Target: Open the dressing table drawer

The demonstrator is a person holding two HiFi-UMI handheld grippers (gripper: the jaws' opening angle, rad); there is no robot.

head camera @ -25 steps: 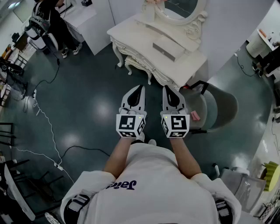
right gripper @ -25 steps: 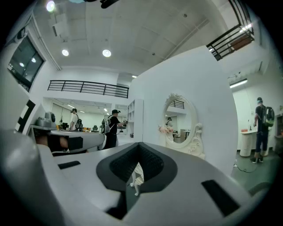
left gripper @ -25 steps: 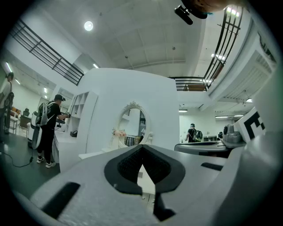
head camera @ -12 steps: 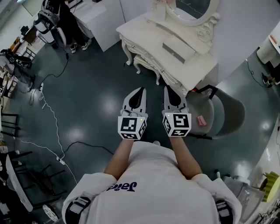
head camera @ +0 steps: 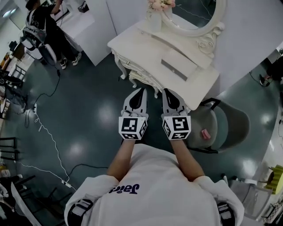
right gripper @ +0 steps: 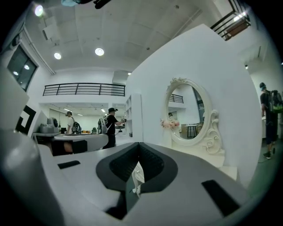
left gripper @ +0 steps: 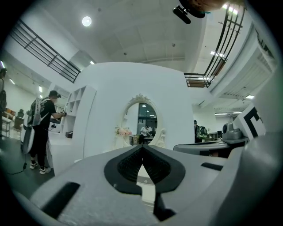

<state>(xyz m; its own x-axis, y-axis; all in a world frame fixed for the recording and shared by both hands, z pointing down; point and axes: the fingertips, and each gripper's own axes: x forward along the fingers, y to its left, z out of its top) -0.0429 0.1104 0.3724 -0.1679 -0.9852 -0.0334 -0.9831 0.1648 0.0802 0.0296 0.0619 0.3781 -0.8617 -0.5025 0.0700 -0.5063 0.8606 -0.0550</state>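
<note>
A cream dressing table (head camera: pixel 194 84) with an oval mirror (head camera: pixel 194 13) stands ahead against a white wall; its carved drawer front (head camera: pixel 143 78) with small knobs faces me and looks closed. My left gripper (head camera: pixel 142 91) and right gripper (head camera: pixel 165 91) are held side by side just short of the table's front edge, both shut with nothing between the jaws. In the left gripper view the mirror (left gripper: pixel 140 123) sits straight ahead past the shut left gripper (left gripper: pixel 142 150). In the right gripper view the mirror (right gripper: pixel 190 115) is to the right of the shut right gripper (right gripper: pixel 138 150).
A grey chair (head camera: pixel 216 126) with a pink item on its seat stands right of me beside the table. A person (head camera: pixel 42 26) with a backpack stands at far left by white shelving. Cables (head camera: pixel 44 132) trail over the dark glossy floor.
The dressing table has come closer to both grippers as I stepped toward it. The grippers keep the same shut, side-by-side pose.
</note>
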